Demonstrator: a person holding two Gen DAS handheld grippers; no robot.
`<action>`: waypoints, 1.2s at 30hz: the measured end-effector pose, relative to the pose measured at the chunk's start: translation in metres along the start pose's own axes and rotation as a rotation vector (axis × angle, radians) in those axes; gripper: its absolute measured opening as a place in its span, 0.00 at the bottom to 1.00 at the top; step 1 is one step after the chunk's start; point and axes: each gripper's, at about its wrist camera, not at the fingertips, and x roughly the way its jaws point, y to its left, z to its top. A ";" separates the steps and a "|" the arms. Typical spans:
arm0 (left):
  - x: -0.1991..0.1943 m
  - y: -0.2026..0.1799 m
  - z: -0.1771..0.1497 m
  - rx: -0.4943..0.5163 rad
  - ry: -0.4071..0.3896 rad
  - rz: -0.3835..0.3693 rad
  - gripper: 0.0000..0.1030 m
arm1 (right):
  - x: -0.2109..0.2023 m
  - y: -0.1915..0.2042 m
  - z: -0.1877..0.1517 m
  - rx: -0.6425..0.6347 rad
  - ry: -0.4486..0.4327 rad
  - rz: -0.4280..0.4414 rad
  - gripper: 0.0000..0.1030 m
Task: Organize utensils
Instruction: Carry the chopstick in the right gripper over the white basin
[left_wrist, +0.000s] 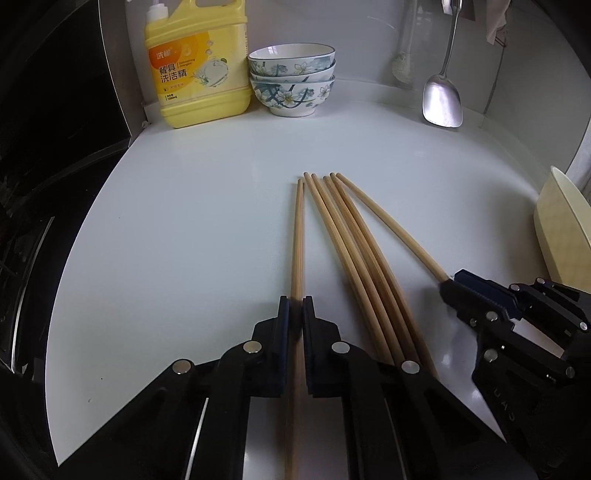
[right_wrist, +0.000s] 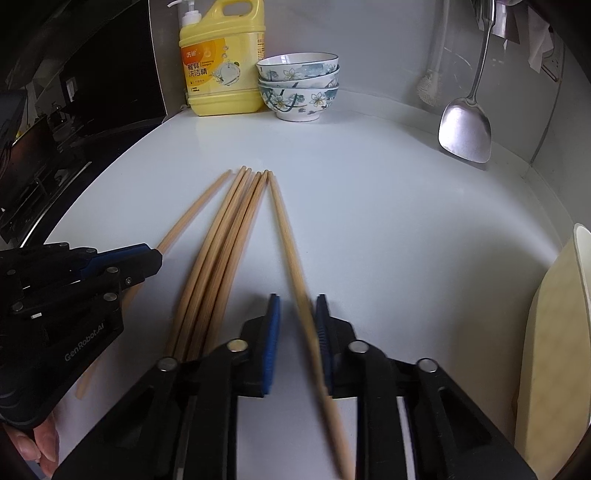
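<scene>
Surface: I am working over a white counter (left_wrist: 184, 221) in a kitchen corner, with a dark appliance front at the left edge.
Far left: a yellow detergent jug (left_wrist: 199, 70) stands against the wall, with a stack of flowered bowls (left_wrist: 293, 79) just beside it on the right.
Left gripper (left_wrist: 296, 306): I see its fingers pressed in on the leftmost chopstick pair (left_wrist: 297, 236), which runs between the pads and away from me.
Middle: the loose chopsticks (left_wrist: 351, 240) lie flat in a tight bundle, tips fanning toward the far wall, between my two grippers.
Right gripper (right_wrist: 298, 306): its fingers (right_wrist: 272, 325) pinch the rightmost chopstick (right_wrist: 286, 229) near its thick end; in the left wrist view the pads are closed around it.
Far right: a metal spatula (left_wrist: 442, 99) hangs down the wall, blade near the counter.
Near right: a pale cream dish (left_wrist: 565, 236) leans at the edge.
</scene>
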 end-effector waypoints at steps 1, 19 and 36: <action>0.000 0.001 -0.001 -0.001 0.000 -0.006 0.07 | 0.000 0.000 0.000 0.004 -0.002 0.001 0.06; -0.060 0.023 0.009 0.057 0.011 -0.055 0.07 | -0.078 0.009 0.008 0.143 -0.045 0.025 0.06; -0.163 -0.143 0.059 0.332 -0.082 -0.406 0.07 | -0.249 -0.115 -0.044 0.477 -0.128 -0.259 0.06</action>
